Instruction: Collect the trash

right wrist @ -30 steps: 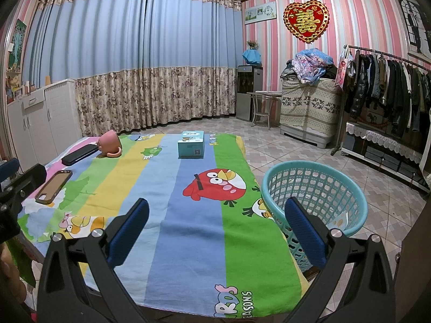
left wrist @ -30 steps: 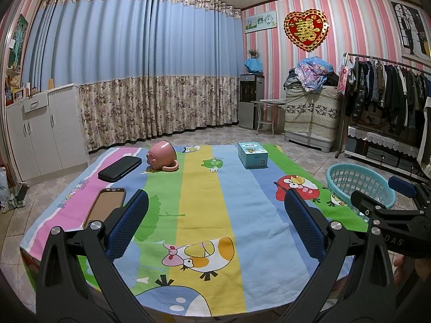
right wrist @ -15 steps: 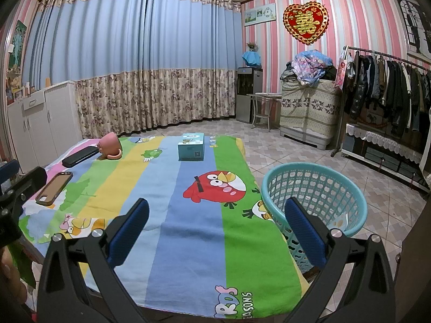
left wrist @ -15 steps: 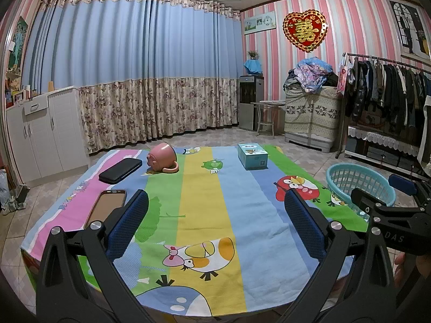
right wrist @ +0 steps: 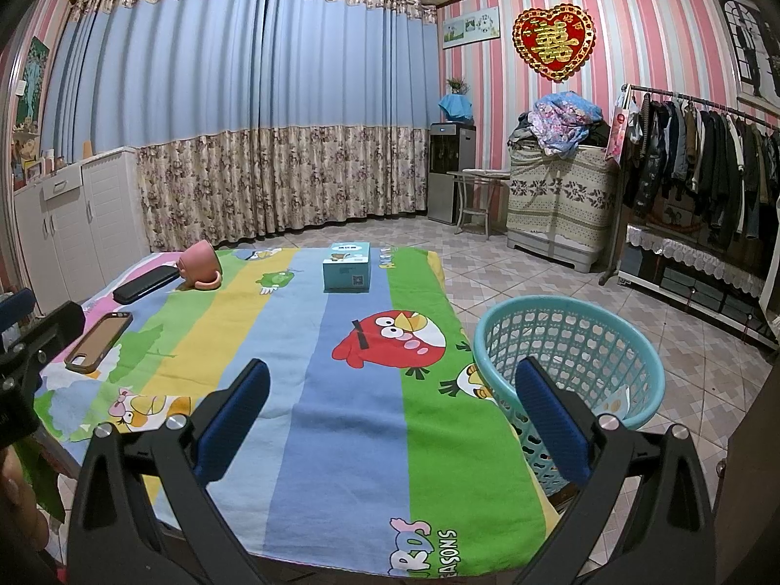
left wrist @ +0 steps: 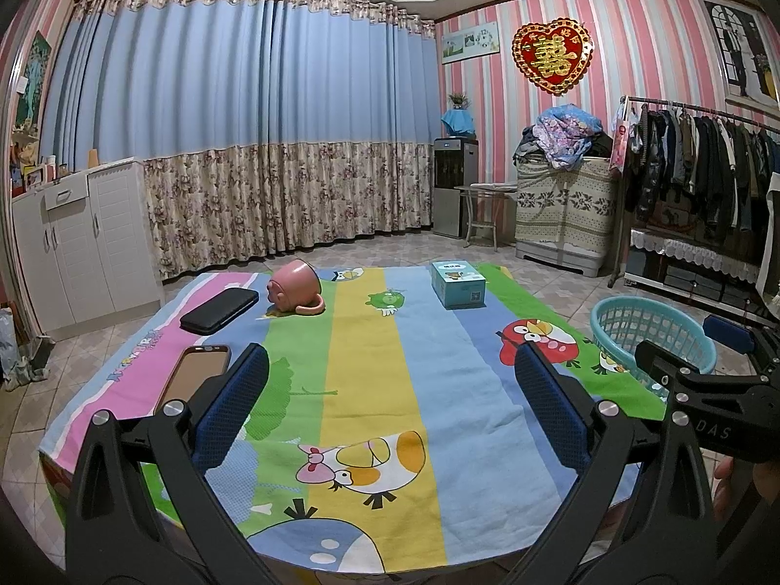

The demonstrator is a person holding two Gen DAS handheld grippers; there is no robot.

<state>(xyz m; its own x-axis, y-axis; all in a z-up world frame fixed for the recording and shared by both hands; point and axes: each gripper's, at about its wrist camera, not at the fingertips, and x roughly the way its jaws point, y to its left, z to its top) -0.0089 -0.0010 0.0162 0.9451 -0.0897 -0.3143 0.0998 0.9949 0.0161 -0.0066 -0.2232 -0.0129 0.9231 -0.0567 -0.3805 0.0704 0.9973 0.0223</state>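
Both tools are spread wide with nothing between their blue pads. In the left wrist view the left tool (left wrist: 390,409) fills the lower part of the frame over the near edge of the bench (left wrist: 370,341), which is covered by a striped cartoon cloth. In the right wrist view the right tool (right wrist: 392,414) sits at the bottom centre, its right pad overlapping the teal basket (right wrist: 575,341) that stands just beside the bench's right edge. A small blue box (right wrist: 347,268) sits upright near the frame centre at the bench's far side. At the left of the frame a pink mug (right wrist: 201,265) lies tipped on its side, with a black case (right wrist: 146,284) just beside it and a phone (right wrist: 100,336) lower down.
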